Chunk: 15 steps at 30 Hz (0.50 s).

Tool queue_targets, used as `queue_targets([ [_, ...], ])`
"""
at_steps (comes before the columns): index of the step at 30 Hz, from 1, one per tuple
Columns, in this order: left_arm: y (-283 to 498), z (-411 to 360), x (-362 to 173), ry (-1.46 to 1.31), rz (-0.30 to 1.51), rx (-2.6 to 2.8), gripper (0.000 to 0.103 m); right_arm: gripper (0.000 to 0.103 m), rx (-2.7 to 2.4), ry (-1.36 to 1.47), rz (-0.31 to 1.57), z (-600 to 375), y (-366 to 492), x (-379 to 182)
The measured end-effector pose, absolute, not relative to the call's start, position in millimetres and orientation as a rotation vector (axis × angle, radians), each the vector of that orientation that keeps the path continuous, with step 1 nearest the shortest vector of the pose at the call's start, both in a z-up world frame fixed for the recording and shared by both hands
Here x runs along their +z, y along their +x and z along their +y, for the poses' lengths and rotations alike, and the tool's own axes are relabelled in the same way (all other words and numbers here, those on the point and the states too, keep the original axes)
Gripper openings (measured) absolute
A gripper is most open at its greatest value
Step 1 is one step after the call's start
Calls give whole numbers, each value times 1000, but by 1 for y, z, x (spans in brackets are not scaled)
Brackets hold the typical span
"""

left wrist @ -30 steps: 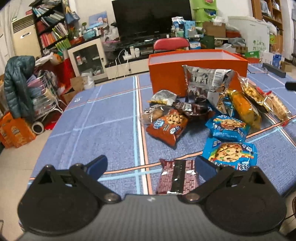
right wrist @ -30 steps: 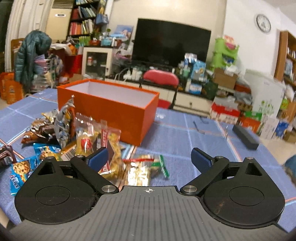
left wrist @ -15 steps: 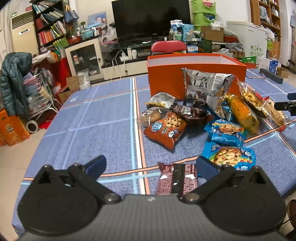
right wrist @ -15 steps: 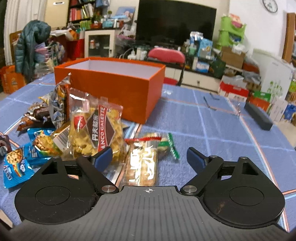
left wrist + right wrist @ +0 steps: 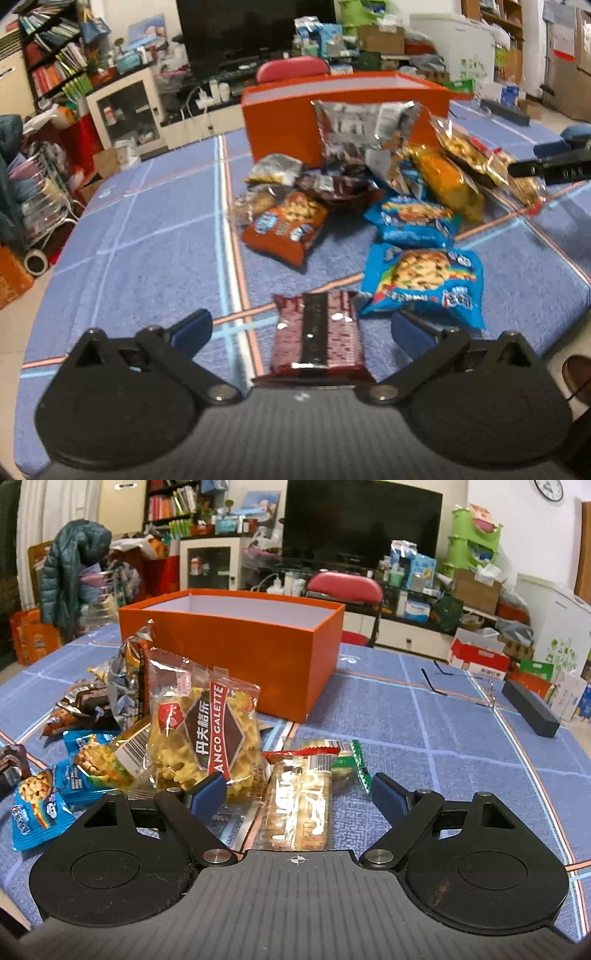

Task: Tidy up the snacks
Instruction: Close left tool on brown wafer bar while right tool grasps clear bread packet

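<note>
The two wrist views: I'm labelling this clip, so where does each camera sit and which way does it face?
Left wrist: on the left gripper, jaws open, looking down over a dark brown snack pack toward the orange box.
Right wrist: on the right gripper, jaws open astride a clear snack pack, facing the same box.
Shared: box, blue cookie packs, blue tablecloth.

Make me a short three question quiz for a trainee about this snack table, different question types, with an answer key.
1. True or false: the orange box already holds snacks.
2. Which packet lies between the open right tongs? A) blue cookie bag B) clear packet with a red end seal C) silver bag
3. Fill in: the dark brown packet lies between the open left tongs, on the ___ cloth.

Key: 1. False, as far as its inside shows. 2. B. 3. blue.
</note>
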<state>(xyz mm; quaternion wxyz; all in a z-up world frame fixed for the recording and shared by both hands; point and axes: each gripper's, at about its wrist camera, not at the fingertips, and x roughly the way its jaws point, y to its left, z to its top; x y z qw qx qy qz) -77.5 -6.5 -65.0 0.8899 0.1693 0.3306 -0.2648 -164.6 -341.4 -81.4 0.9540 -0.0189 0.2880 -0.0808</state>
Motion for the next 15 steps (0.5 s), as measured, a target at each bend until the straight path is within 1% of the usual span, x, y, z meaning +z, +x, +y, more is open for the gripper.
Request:
queue_targets([
  [4, -76, -5, -64, 324, 685, -562, 103, 77, -171, -36, 587, -344, -166, -86],
  [7, -72, -2, -66, 280, 718, -595, 103, 76, -173, -19, 599, -348, -163, -93],
  [13, -69, -3, -67, 294, 724, -594, 103, 64, -167, -22, 620, -348, -156, -98],
  [15, -68, -2, -68, 290, 727, -598, 103, 63, -168, -11, 624, -349, -155, -99],
])
